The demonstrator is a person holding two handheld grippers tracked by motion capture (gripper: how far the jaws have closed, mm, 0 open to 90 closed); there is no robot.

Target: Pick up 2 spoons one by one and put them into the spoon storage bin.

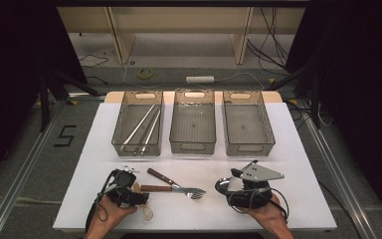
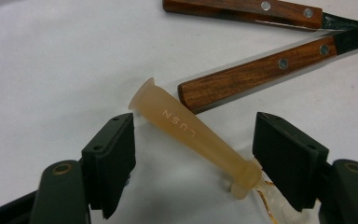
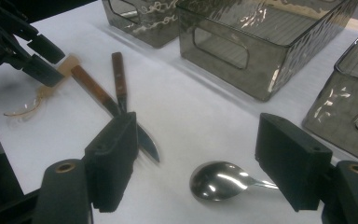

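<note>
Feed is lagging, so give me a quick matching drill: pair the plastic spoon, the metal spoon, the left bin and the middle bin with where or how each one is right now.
Things:
1. plastic spoon
2. metal spoon
3. left bin
4. middle bin

States:
A. holds long metal utensils
B. on the table between the open jaws of the right gripper
C. nothing in it
D. handle between the open jaws of the left gripper, beside a wooden handle

Pairs: 1-D, 2-B, 3-A, 4-C
</note>
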